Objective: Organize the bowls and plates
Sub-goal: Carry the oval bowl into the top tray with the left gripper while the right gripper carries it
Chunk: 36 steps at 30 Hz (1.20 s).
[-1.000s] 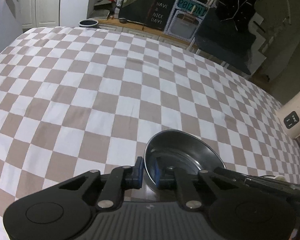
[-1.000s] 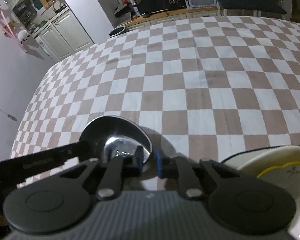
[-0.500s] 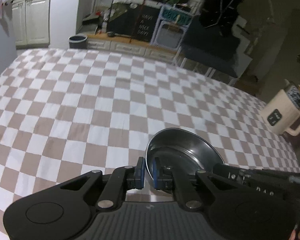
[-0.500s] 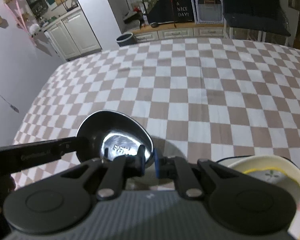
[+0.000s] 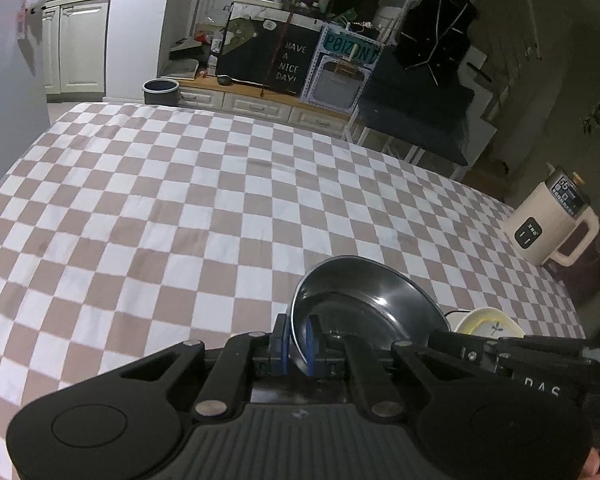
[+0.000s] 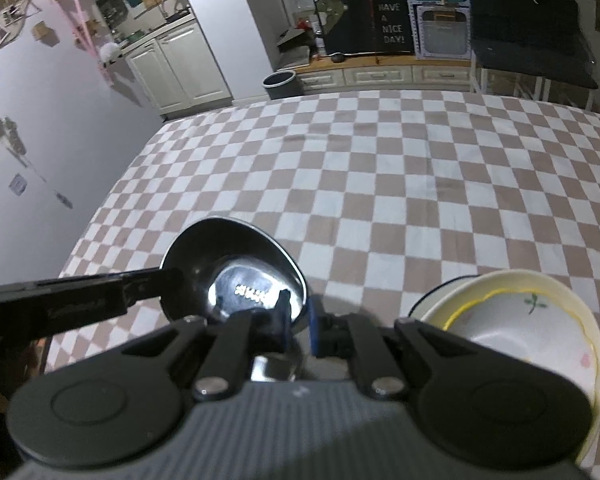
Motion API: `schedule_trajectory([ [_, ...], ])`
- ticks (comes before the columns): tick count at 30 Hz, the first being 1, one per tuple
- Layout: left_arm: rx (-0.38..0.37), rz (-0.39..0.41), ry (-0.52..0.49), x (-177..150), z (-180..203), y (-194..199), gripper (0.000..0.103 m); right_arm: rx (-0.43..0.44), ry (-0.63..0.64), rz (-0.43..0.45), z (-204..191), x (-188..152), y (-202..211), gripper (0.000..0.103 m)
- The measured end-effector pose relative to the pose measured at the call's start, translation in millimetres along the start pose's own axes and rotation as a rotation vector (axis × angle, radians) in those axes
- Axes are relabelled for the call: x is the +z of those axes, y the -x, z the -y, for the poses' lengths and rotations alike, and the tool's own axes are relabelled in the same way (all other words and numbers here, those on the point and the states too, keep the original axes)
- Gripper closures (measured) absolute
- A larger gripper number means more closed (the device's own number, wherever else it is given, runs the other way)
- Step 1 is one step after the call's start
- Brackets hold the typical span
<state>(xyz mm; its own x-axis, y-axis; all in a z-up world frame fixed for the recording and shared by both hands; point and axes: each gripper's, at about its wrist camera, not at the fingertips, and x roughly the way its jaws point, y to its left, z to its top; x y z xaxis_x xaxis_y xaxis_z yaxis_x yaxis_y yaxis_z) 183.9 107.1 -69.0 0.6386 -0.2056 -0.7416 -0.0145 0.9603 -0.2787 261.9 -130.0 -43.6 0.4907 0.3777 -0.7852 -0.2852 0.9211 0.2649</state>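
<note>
A shiny steel bowl [image 5: 364, 296] hangs above the checkered tablecloth [image 5: 180, 208], held from two sides. My left gripper [image 5: 296, 344] is shut on its near rim, blue pads on either side of the wall. In the right wrist view the same steel bowl [image 6: 228, 256] shows its bright bottom, and my right gripper [image 6: 300, 320] is shut on the rim at its near right. The left gripper's black finger [image 6: 100, 292] reaches the bowl's left rim there. A cream bowl with a yellow line and a flower print [image 6: 520, 320] sits on the table just right of the steel one.
A cream electric kettle [image 5: 548, 224] stands at the table's right edge. The cream bowl [image 5: 488, 322] rests on something dark-rimmed [image 6: 432, 300]. Beyond the far edge are cabinets, a grey bin [image 5: 160, 90] and a dark chair.
Both grippers have risen together with the steel bowl between them. The tablecloth has dropped farther away and more of the room and the cream bowl shows.
</note>
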Motion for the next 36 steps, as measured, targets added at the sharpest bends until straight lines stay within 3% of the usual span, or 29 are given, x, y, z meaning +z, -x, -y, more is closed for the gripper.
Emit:
schedule_trajectory([
  [10,0.018,-0.048,-0.061,-19,-13,9,0.094,0.031,0.027,-0.067,-11,-19,-7,0.092],
  [26,0.107,-0.157,-0.17,-31,-10,-21,0.09,0.047,0.127,-0.227,-32,-52,-28,0.09],
  [36,0.129,-0.182,-0.197,-30,-5,-32,0.088,0.061,0.157,-0.265,-35,-60,-34,0.09],
])
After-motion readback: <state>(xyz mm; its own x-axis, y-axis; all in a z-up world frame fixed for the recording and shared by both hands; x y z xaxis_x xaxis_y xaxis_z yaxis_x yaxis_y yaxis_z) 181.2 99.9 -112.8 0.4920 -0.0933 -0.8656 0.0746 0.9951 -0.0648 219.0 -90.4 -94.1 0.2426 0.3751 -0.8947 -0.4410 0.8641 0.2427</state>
